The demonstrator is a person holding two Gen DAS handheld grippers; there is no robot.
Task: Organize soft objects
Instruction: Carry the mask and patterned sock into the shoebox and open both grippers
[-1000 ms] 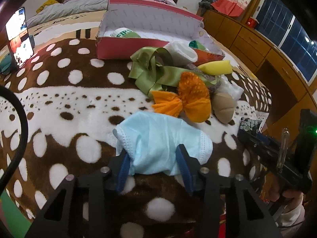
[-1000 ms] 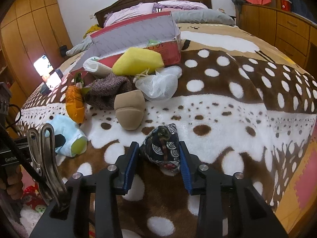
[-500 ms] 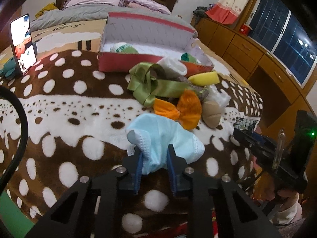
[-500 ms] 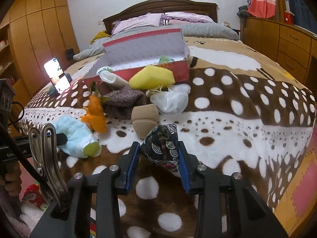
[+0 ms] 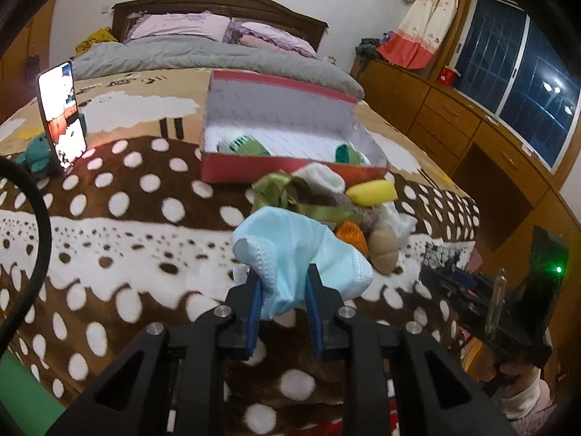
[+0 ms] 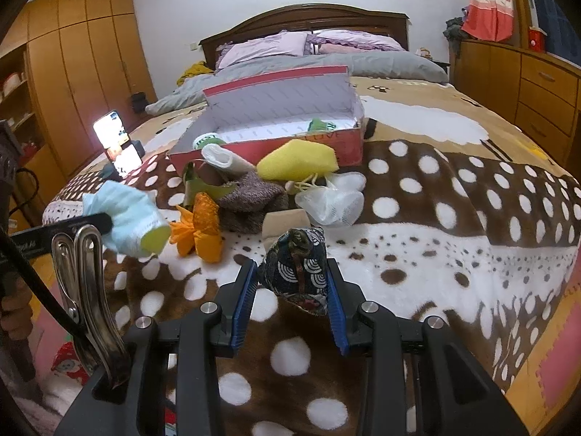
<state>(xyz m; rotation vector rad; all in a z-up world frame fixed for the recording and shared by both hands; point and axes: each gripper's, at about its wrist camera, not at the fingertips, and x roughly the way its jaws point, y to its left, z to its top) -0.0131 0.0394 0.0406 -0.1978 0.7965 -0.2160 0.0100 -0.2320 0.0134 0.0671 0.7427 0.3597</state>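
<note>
My left gripper (image 5: 282,292) is shut on a light blue face mask (image 5: 290,250), which hangs bunched above the spotted blanket; the same face mask (image 6: 125,218) shows at the left of the right wrist view. My right gripper (image 6: 292,283) is shut on a dark patterned fabric pouch (image 6: 297,272), lifted off the blanket. Behind lie an orange bow (image 6: 201,230), a green ribbon (image 5: 287,196), a yellow sponge (image 6: 297,160), a brown knit piece (image 6: 250,196), a white mesh puff (image 6: 332,198), a rolled white sock (image 6: 219,156) and a tan pad (image 5: 385,250). An open red shoebox (image 5: 290,167) stands beyond them.
The brown blanket (image 6: 454,189) with white dots covers the bed. A lit phone (image 5: 60,109) stands propped at the left next to a teal plush (image 5: 36,152). Pillows and a headboard are at the far end. Wooden drawers (image 5: 472,134) line the right wall.
My left gripper closed on the face mask and lifted it off the blanket. My right gripper rose slightly with the pouch still held.
</note>
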